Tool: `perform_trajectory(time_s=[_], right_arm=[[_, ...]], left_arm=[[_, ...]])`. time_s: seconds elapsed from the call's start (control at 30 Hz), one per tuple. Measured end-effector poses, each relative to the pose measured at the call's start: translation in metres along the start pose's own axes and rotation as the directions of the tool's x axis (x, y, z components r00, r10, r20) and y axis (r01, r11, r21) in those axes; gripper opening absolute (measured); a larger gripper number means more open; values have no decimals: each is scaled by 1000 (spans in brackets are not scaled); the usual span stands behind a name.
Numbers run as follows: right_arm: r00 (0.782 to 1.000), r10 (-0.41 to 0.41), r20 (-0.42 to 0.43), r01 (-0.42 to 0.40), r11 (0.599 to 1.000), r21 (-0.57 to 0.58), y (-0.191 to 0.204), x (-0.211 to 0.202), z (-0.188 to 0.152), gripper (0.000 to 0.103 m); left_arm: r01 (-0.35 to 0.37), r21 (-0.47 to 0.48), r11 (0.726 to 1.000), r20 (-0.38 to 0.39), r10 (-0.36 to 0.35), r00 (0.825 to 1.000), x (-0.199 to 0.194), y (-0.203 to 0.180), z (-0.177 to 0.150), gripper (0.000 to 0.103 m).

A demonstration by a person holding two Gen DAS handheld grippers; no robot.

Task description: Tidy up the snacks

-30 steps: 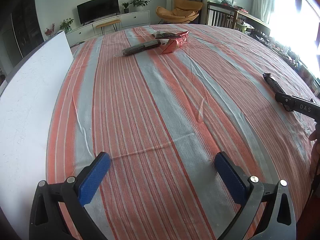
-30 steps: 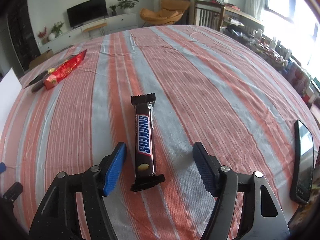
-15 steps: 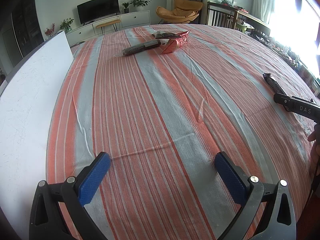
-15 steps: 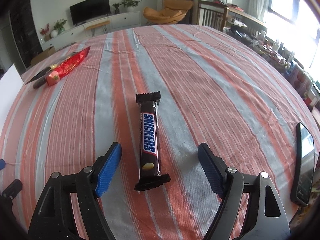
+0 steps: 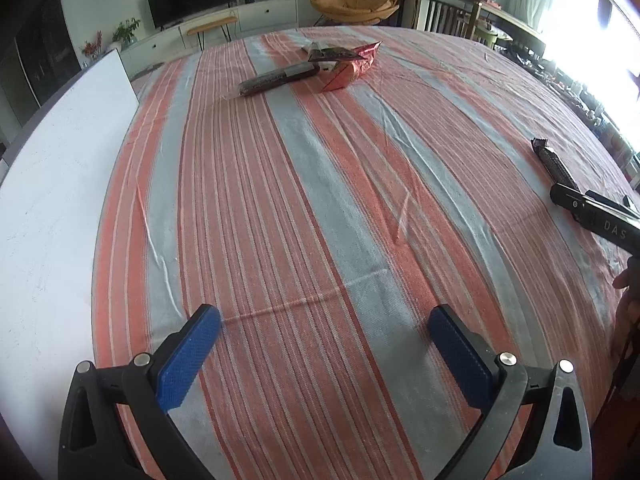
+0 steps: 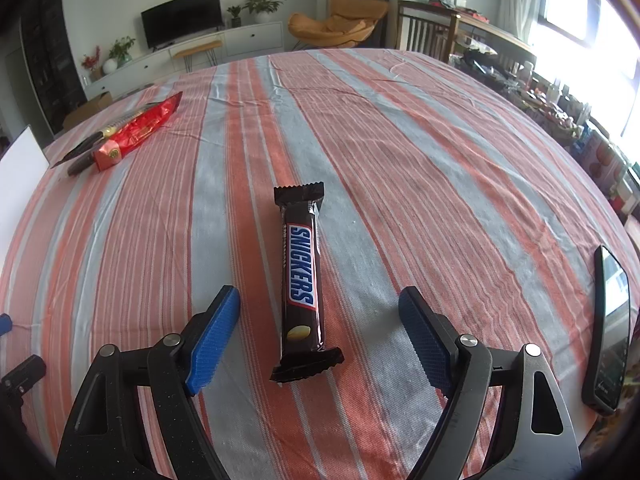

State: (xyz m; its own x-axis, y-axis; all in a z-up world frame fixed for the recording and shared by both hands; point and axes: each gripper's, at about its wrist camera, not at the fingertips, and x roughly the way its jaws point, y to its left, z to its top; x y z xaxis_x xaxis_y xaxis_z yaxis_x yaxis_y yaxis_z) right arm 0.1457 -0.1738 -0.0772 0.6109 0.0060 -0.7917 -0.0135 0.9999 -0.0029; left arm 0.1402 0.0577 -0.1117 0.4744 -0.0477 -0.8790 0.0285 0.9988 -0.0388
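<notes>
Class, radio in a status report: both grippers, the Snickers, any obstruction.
Right gripper open, jaws just widened, Snickers lying loose between. Left gripper open, empty. Phone right of it, clear.

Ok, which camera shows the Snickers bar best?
The right wrist view. The Snickers bar lies whole and close, label readable, between the open right gripper fingers, untouched. The left wrist view shows only its far end at the right edge, small, partly behind the right gripper's body.

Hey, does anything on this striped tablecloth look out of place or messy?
Only mildly: the Snickers bar lies alone, apart from the overlapping snack pile around the red packet. A phone sits at the table edge. Nothing spilled or torn.
</notes>
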Motion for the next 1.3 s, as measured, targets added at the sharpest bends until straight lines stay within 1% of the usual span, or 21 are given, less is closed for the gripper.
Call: perform_trajectory(time_s=[0.07,0.17,0.2,0.27,0.33,0.4,0.47,0.53,0.6,0.63,0.67,0.77,0.8,0.87,0.9,0.93,0.97,1.07,1.13,1.23,1.3], right_arm=[[1000,0,0,0,1000,0,0,0,0,84],[1000,0,0,0,1000,0,0,0,0,84],[1000,0,0,0,1000,0,0,0,0,84],[1000,1,0,-1,1000,-1,0,0,0,84],[1000,1,0,-1,1000,-1,0,0,0,84],[1000,1,0,-1,1000,-1,0,0,0,84],[1000,2,0,-2,1000,-2,0,0,0,85],[1000,2,0,-2,1000,-2,0,0,0,85],[1000,3,0,-3,1000,-2,0,0,0,85],[1000,3,0,-3,1000,-2,0,0,0,85],[1000,3,0,-3,1000,-2,0,0,0,85],[1000,4,-1,-4,1000,-3,0,0,0,86],[1000,5,-1,-5,1000,-4,0,0,0,87],[1000,6,-2,-6,1000,-6,1,0,0,87],[1000,7,-2,-7,1000,-8,2,1,0,87],[1000,7,-2,-7,1000,-8,2,1,0,87],[1000,7,-2,-7,1000,-8,2,1,0,87],[1000,7,-2,-7,1000,-8,3,1,0,87],[1000,7,-2,-7,1000,-8,2,1,1,87],[1000,7,-2,-7,1000,-8,2,1,1,87],[1000,8,-2,-8,1000,-8,2,1,1,87]], left_arm=[[76,-55,996,-4,-77,997,-7,3,11,103],[165,-108,980,40,-162,986,-28,6,42,103],[179,-111,978,60,-173,983,-36,6,58,103],[183,-108,977,95,-173,980,-48,8,95,103],[192,-115,975,114,-179,977,-53,13,135,103],[205,-119,971,115,-192,975,-46,19,173,103],[189,-132,973,98,-177,979,-28,23,202,103],[170,-133,976,39,-166,985,0,21,221,103],[154,-135,979,-34,-160,987,30,17,228,102],[150,-142,978,-61,-160,985,43,14,228,101],[148,-154,977,-81,-162,983,54,13,228,97],[151,-171,974,-110,-172,979,73,11,225,89],[151,-161,975,-119,-171,978,77,9,224,81],[140,-126,982,-138,-157,978,80,6,221,46],[141,-116,983,-145,-157,977,80,5,220,33],[151,-118,981,-138,-167,976,79,7,217,31],[157,-121,980,-127,-172,977,76,10,213,25],[149,-142,979,-90,-163,983,57,19,196,22],[171,-160,972,-50,-181,982,36,26,175,22],[184,-145,972,-5,-186,982,-5,28,126,22],[196,-143,970,0,-198,980,-27,25,85,23]])
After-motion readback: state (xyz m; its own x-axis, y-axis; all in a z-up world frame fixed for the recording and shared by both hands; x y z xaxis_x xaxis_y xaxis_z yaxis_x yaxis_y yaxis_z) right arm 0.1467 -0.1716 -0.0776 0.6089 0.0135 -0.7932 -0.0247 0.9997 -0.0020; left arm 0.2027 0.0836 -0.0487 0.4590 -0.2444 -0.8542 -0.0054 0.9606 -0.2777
